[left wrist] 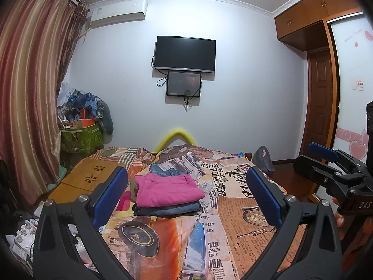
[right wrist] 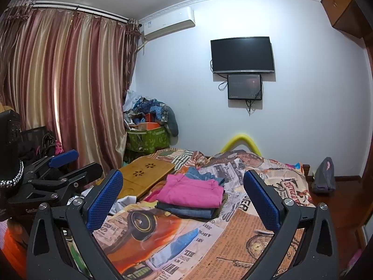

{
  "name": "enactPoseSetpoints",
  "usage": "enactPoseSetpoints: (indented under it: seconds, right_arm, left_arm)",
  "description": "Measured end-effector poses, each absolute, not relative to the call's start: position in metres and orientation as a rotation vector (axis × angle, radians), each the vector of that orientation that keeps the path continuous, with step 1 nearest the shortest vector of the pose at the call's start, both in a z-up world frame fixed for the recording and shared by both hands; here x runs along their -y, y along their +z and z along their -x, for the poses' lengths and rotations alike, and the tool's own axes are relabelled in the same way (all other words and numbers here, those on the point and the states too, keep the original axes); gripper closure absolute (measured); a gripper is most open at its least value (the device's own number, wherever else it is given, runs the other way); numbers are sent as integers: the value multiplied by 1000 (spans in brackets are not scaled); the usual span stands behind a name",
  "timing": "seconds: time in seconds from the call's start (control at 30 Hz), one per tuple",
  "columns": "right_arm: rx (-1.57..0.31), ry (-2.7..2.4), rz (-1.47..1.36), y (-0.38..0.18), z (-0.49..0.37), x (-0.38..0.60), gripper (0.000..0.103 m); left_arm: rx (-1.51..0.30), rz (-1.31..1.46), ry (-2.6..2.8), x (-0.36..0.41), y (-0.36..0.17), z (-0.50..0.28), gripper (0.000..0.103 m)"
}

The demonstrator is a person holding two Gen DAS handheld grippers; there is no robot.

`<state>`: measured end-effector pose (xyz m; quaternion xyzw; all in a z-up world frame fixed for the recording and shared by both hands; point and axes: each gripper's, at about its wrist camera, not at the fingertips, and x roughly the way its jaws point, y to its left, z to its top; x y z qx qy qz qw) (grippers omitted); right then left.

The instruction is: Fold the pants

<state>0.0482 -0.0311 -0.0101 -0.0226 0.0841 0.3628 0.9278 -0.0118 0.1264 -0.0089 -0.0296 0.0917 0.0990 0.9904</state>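
Note:
Folded pink pants (left wrist: 166, 190) (right wrist: 191, 190) lie on top of a stack of folded denim pants (left wrist: 167, 208) (right wrist: 188, 211) in the middle of the bed. Behind the stack sits loose blue denim (left wrist: 169, 169) (right wrist: 205, 175). My left gripper (left wrist: 186, 191) is held above the bed in front of the stack, open and holding nothing; it also shows at the left of the right wrist view (right wrist: 77, 163). My right gripper (right wrist: 183, 192) hovers open and bare too, and it shows at the right edge of the left wrist view (left wrist: 312, 156).
A newspaper-print bedspread (left wrist: 244, 221) (right wrist: 209, 245) covers the bed. A bamboo lap table (left wrist: 88, 177) (right wrist: 144, 172) lies on its left side. A green basket of clutter (left wrist: 80, 135) stands by the striped curtain (left wrist: 28, 93). A grey bag (right wrist: 324, 175) sits on the floor at right.

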Motion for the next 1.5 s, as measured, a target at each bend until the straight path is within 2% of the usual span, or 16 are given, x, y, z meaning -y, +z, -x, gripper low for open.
enactPoseSetpoints:
  seconds: [1.5]
  right_arm:
    - [-176,735,21,-11,-49,34,0]
  left_arm:
    - [-182,56,160,-119,-7,17,0]
